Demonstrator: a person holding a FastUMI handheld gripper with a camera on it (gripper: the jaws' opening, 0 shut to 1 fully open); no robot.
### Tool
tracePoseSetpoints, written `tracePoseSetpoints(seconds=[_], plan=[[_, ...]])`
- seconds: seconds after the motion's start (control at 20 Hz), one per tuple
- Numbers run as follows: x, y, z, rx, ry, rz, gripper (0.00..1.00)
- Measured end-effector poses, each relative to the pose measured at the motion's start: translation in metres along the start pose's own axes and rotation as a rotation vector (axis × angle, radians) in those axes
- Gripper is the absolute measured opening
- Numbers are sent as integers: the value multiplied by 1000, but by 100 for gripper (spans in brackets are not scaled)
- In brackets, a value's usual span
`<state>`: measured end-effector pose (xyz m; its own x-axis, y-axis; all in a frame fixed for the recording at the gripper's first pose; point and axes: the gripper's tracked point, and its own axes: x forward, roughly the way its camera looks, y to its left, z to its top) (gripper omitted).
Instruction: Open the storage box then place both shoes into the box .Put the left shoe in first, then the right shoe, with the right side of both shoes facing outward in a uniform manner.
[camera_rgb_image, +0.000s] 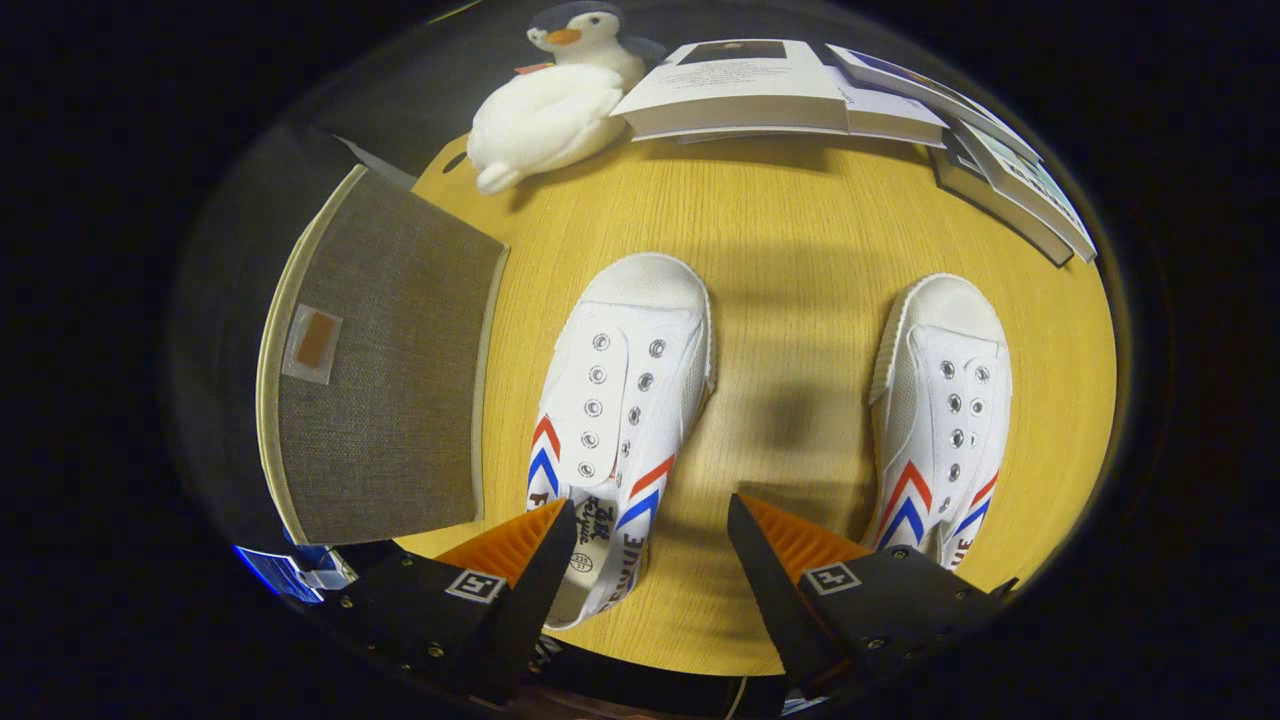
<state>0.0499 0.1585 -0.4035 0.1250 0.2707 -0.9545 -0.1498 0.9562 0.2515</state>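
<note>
Two white canvas shoes with red and blue chevrons lie on the yellow wooden table (790, 230), toes pointing away from me. The left shoe (620, 400) lies just ahead of my left finger, its heel partly hidden behind that finger. The right shoe (945, 400) lies beyond my right finger, off to its outer side. A grey fabric storage box (385, 370) with its lid shut stands left of the left shoe. My gripper (650, 525) hovers above the table, open, with bare table between the fingers.
A white plush penguin (550, 105) lies at the table's far edge. Several books and booklets (760, 90) are stacked at the far right. A small blue object (285, 572) sits beside my left finger.
</note>
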Motion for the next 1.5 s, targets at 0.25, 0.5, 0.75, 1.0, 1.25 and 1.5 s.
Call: tracePoseSetpoints(seconds=[0.25,0.5,0.75,1.0,1.25,1.5], plan=[[12,2,-2,-22,34,-45,73],[12,9,-3,12,40,-21,17],[3,4,-2,70,59,54,6],[-8,4,-1,115,83,105,6],[-15,4,3,137,94,141,5],[-28,-1,13,87,66,140,5]])
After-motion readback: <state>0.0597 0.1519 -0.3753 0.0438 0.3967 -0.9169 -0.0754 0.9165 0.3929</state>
